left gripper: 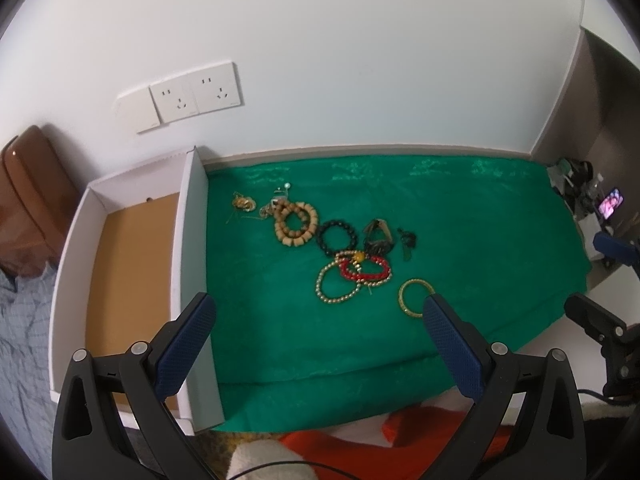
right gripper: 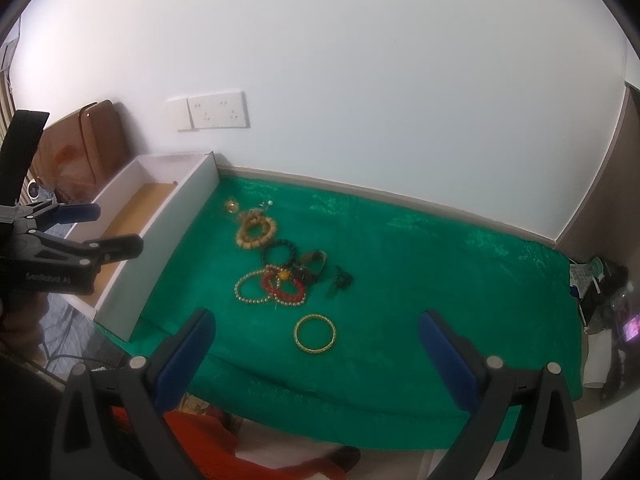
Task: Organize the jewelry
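Note:
Several pieces of jewelry lie on a green cloth: a wooden bead bracelet, a black bead bracelet, a red bead bracelet, a pearl strand, a gold bangle and small gold pieces. An open white box with a brown floor stands left of the cloth. My left gripper is open and empty, above the cloth's near part. My right gripper is open and empty, hovering near the gold bangle. The left gripper also shows in the right wrist view, over the box.
A wall with power sockets runs behind the table. A brown bag sits left of the box. Clutter and a small lit screen stand at the cloth's right end. Orange fabric lies at the near edge.

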`<state>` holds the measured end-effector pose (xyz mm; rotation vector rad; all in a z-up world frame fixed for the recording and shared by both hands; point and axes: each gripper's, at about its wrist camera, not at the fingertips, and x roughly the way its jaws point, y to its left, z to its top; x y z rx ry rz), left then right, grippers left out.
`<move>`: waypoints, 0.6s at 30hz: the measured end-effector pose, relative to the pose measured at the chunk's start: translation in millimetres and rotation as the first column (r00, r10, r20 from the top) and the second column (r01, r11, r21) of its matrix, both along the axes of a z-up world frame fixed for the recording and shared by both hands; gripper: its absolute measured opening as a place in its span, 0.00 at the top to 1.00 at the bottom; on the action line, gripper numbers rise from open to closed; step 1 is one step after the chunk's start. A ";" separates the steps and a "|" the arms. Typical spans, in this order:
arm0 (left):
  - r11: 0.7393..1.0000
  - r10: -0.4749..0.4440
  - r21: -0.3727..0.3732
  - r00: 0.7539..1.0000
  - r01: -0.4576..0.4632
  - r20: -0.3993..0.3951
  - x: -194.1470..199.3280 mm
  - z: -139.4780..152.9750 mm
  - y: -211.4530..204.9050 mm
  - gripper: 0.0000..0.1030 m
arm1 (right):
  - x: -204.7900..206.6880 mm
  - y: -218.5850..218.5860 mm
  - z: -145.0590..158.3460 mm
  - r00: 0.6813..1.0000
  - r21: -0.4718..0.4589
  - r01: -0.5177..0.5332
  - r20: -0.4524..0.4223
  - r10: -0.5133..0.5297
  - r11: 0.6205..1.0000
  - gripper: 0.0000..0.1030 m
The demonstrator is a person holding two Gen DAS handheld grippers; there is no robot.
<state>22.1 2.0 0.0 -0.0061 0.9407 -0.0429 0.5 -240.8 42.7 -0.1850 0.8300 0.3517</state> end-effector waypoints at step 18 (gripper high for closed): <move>1.000 -0.007 -0.019 0.998 0.006 -0.058 11.4 -11.3 -2.9 0.00 | 11.2 0.0 -5.4 0.999 -0.012 -0.011 -0.040 0.010 1.000 0.00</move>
